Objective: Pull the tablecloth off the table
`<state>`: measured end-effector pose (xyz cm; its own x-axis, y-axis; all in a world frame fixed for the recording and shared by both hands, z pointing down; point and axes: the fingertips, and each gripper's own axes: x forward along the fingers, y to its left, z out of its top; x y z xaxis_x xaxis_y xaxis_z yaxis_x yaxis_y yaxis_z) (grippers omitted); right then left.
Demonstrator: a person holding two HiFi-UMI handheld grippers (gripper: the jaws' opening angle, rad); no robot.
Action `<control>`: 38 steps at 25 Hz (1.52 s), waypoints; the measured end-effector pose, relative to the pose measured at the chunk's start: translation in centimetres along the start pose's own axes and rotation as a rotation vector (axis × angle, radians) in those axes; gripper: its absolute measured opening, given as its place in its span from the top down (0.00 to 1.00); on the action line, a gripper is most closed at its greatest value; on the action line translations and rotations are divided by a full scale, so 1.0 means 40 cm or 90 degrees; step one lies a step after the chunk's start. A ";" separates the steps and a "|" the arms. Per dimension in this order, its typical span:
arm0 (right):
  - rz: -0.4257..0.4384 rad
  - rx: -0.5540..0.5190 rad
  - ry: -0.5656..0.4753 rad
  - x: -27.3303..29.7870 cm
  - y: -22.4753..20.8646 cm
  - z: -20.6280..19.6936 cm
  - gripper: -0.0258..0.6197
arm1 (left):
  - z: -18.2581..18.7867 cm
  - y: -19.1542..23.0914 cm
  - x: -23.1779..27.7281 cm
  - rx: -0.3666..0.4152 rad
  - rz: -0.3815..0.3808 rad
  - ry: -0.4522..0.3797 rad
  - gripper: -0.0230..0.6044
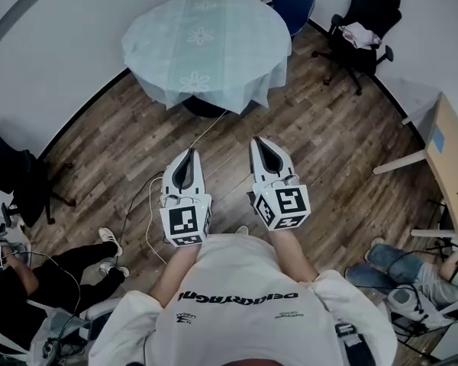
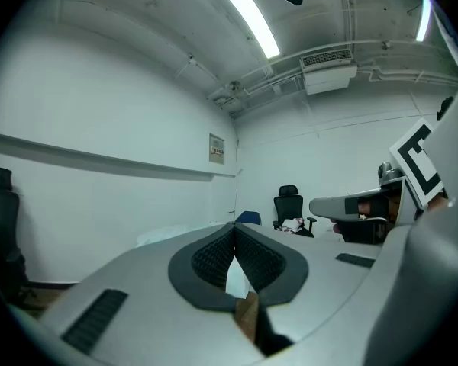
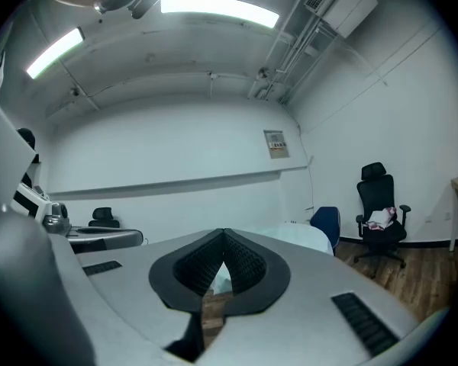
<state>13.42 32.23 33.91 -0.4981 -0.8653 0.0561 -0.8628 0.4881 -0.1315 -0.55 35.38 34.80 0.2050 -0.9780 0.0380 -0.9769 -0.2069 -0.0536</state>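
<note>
Both tools are out in front of me, level, and both clenched on nothing: left tool (image 1: 189,152) pads together, right tool (image 1: 258,140) the same. The tablecloth (image 1: 206,40), pale with flower prints, lies fully draped over the round desk (image 1: 203,110), well ahead of the tools across the wooden floor (image 1: 328,143). So nothing is done yet. Left to do: close the gap, open up, take the near hem, which seems to hang free though it's small from up here, and drag the cloth clear.

Head view steeply downward; both gripper views level, toward the tablecloth (image 1: 206,44)
</note>
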 end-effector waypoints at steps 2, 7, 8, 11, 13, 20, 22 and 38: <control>0.005 -0.005 0.002 -0.022 -0.017 -0.004 0.91 | -0.001 -0.029 -0.004 -0.002 0.005 -0.001 0.94; 0.015 -0.009 0.009 -0.074 -0.051 -0.036 0.91 | -0.037 -0.106 -0.022 -0.005 0.011 0.010 0.94; 0.017 -0.008 0.012 -0.079 -0.055 -0.042 0.91 | -0.042 -0.115 -0.023 -0.005 0.012 0.012 0.94; 0.018 -0.009 0.007 -0.091 -0.063 -0.043 0.91 | -0.051 -0.129 -0.021 -0.008 0.012 0.014 0.94; 0.017 -0.011 0.003 -0.083 -0.074 -0.043 0.91 | -0.061 -0.135 -0.008 -0.008 0.010 0.016 0.94; 0.016 -0.019 0.015 0.025 -0.121 -0.064 0.91 | -0.081 -0.098 0.093 -0.006 0.016 0.011 0.94; 0.018 -0.022 0.018 0.077 -0.137 -0.060 0.91 | -0.077 -0.073 0.145 -0.005 0.021 0.006 0.93; -0.036 0.004 0.048 0.656 -0.265 0.013 0.63 | -0.051 0.238 0.689 -0.019 -0.006 0.046 0.66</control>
<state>9.55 4.29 36.26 -0.4534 -0.8806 0.1377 -0.8896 0.4374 -0.1315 -4.33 6.50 37.39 0.2100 -0.9715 0.1098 -0.9766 -0.2137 -0.0236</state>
